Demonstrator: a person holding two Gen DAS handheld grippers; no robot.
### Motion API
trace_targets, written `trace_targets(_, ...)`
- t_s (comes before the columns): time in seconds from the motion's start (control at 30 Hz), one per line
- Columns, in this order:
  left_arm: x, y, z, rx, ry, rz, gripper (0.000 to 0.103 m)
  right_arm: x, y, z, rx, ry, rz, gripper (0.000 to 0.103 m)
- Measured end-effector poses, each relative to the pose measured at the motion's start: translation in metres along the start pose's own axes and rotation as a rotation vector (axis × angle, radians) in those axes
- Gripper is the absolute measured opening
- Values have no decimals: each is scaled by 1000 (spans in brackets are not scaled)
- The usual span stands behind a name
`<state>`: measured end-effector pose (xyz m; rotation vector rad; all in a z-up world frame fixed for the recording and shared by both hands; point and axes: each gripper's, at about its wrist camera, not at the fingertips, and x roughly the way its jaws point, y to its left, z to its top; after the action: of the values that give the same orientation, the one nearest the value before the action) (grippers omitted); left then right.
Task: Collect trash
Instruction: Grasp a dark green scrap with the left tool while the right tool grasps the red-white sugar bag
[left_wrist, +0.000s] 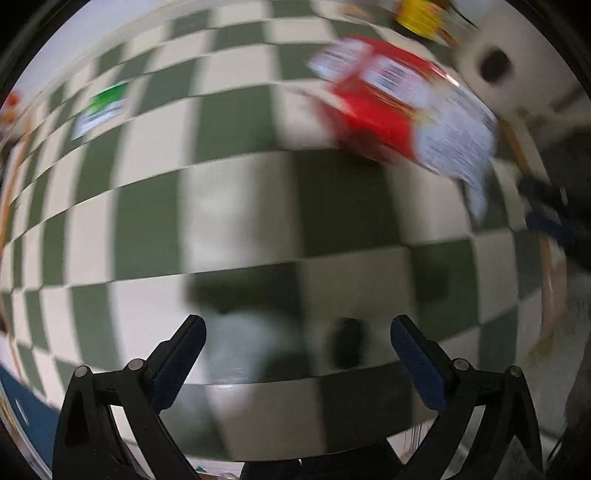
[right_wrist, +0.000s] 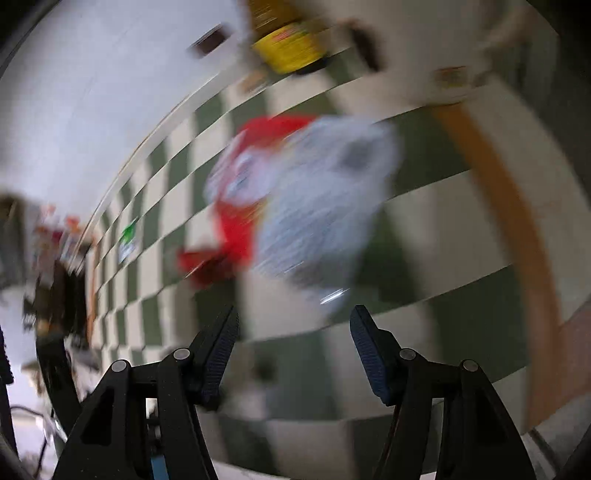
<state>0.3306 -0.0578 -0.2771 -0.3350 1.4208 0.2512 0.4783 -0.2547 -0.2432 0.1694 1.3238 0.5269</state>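
Both views are smeared by motion blur, so fine detail is hard to read. The left gripper (left_wrist: 297, 332) has its jaws spread wide with nothing between them, only the green and cream checkered tablecloth (left_wrist: 147, 229) below. The right gripper (right_wrist: 293, 325) is also wide and empty. The main piece of trash, a red and white wrapper (right_wrist: 295, 199), lies crumpled on the cloth just ahead of the right gripper, slightly toward its right finger; in the left wrist view the same wrapper (left_wrist: 402, 107) sits far and to the right, well apart from the left fingers. A small green and white packet (left_wrist: 101, 109) lies far to the left on the cloth, and a yellow container (right_wrist: 290, 48) stands at the far edge of the table, beyond the wrapper. The chief risk, as I judge it, is speed: a fast approach could make the right fingers push the light wrapper along the cloth instead of straddling it, or close on one loose corner so it slips free when lifted. A low descent could also pinch the tablecloth with the wrapper and drag it, which could disturb the yellow container. The wrapper's puffed, uneven shape makes a centred grip uncertain. The green packet lies flat and may be harder to get under.
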Motion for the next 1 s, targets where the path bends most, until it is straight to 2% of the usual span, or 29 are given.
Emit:
trace_targets(0.1, 8, -18, -9, 47, 28, -21, 69, -4, -17, 14, 38, -24, -9, 65)
trace_targets(0.17, 8, -25, -14, 74, 14, 20, 30, -1, -20, 21, 48, -35, -4, 65)
trace_targets(0.2, 6, -28, -16, 93, 5, 47, 19, 0, -20, 25, 52, -36, 3, 65)
trace_targets(0.3, 4, -22, -16, 78, -6, 84, 18, 16, -16, 36, 76, -38, 45, 67)
trace_targets(0.33, 2, -18, -16, 65, -20, 113, 18, 16, -13, 37, 78, -43, 54, 73)
trace_targets(0.4, 0, -5, -15, 25, -42, 171, 18, 32, 2, 46, 69, -64, 22, 77)
trace_targets(0.47, -2, 7, -14, -5, -56, 210, 18, 51, 17, 53, 42, -48, -51, 80)
trace_targets(0.5, -3, 11, -13, -17, -59, 220, 18, 54, 29, 54, -1, -94, -105, 80)
trace_targets(0.53, -5, 17, -13, -31, -62, 239, 18, 65, 41, 54, -47, -84, -168, 73)
trace_targets(0.57, -7, 17, -15, -38, -68, 249, 18, 70, 51, 51, -90, -110, -218, 55)
trace_targets(0.6, -10, 22, -17, -49, -73, 256, 18, 73, 56, 49, -108, -121, -235, 42)
trace_targets(0.63, -14, 26, -19, -64, -79, 256, 18, 77, 59, 47, -117, -126, -230, 35)
trace_targets(0.67, -19, 33, -17, -80, -83, 252, 18, 79, 59, 45, -121, -129, -216, 23)
trace_targets(0.73, -30, 38, -25, -101, -97, 247, 17, 74, 57, 41, -112, -142, -171, 10)
trace_targets(0.87, -61, 58, -48, -154, -140, 197, 17, 37, 53, 24, -84, -226, -82, 9)
trace_targets(1.0, -94, 72, -48, -181, -220, 160, 17, -17, 53, -1, -70, -333, -49, 9)
